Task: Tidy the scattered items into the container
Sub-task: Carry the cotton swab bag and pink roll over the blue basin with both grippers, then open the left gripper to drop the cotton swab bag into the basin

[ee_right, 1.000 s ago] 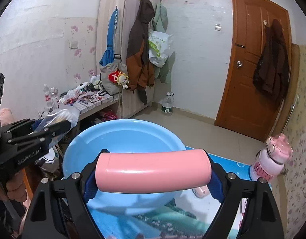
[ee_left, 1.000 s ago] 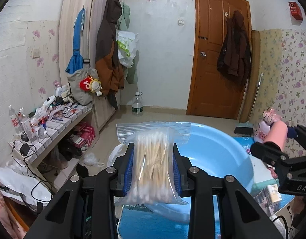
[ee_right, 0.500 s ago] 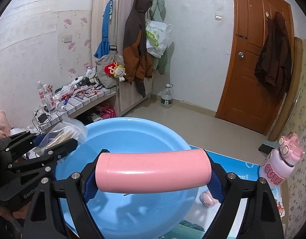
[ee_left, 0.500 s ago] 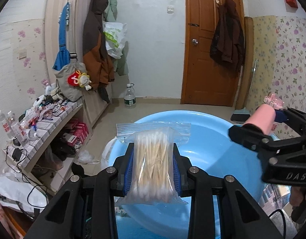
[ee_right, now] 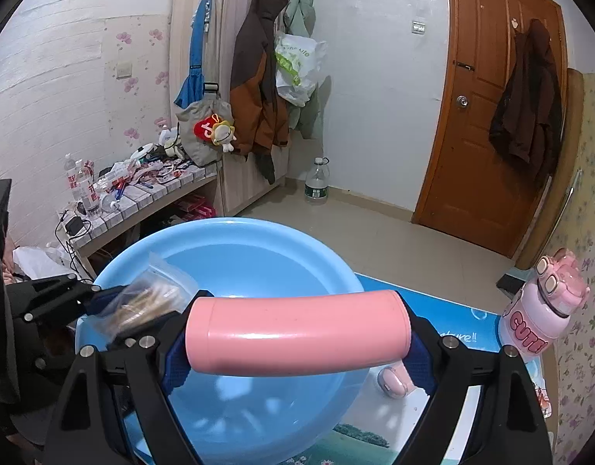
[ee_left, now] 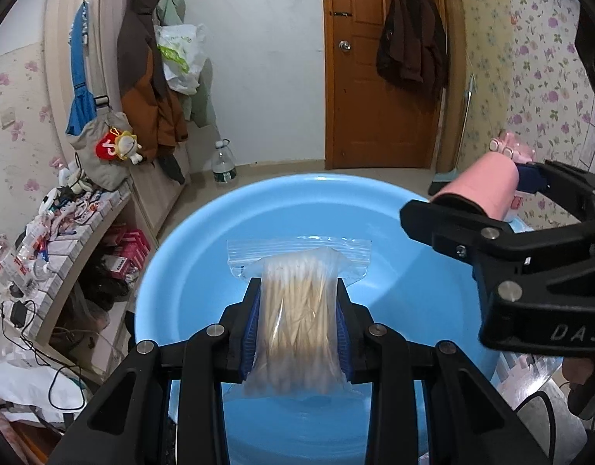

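- My left gripper [ee_left: 297,321]: jaws pinch the zip bag of cotton swabs [ee_left: 297,310] upright, above the blue basin [ee_left: 188,271].
- My right gripper [ee_right: 297,333]: jaws clamp the pink cylinder [ee_right: 297,333] crosswise by its ends, over the basin's near rim.

Both views were evenly and fairly brightly lit by soft indoor light, its source out of sight; shadows were faint; a pale glare streak ran along the pink tube [ee_right: 297,335], and soft reflections showed low in the blue basin [ee_right: 235,399]; the fisheye lens bent the door [ee_right: 491,124] and walls, and black vignette filled every corner; focus was mostly sharp, without visible motion blur.
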The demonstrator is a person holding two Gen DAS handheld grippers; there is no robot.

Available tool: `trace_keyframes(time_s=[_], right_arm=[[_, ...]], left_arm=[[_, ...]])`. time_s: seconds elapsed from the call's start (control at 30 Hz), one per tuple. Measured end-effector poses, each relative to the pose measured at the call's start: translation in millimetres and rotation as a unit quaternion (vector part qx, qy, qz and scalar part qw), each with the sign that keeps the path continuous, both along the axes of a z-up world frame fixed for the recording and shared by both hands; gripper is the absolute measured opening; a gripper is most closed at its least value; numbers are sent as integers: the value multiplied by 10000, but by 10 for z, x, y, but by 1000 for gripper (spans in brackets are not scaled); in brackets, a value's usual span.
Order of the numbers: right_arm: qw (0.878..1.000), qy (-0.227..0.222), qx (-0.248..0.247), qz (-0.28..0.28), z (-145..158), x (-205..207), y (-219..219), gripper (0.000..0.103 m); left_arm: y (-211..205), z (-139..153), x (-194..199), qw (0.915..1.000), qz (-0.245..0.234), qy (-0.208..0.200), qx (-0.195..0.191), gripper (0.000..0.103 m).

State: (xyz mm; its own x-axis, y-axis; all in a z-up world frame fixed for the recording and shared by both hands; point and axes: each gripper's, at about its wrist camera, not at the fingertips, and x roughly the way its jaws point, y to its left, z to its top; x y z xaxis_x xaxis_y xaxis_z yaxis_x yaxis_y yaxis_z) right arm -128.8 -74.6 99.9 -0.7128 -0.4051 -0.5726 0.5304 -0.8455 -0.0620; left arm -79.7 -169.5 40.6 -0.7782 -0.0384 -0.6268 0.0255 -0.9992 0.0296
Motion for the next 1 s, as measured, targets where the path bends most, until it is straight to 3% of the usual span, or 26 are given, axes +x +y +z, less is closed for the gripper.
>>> trace_keyframes(time_s=[0.7,0.77,0.93,1.0], right_arm=[[9997,-173,154,66,-207,39,-3,89],[9997,-179,156,65,-206,35,-13,89],[9997,-167,169,70,-204,32,-20,89],[9997,-167,171,68,-205,32,-21,89]], left_arm=[[0,-201,6,9994,-67,-351,40,38],[-14,-187,11,9995,-53,-321,14,44],[-62,-103,65,9999,57,-154,-36,78],[-82,-58,104,10000,45,-63,-36,84]])
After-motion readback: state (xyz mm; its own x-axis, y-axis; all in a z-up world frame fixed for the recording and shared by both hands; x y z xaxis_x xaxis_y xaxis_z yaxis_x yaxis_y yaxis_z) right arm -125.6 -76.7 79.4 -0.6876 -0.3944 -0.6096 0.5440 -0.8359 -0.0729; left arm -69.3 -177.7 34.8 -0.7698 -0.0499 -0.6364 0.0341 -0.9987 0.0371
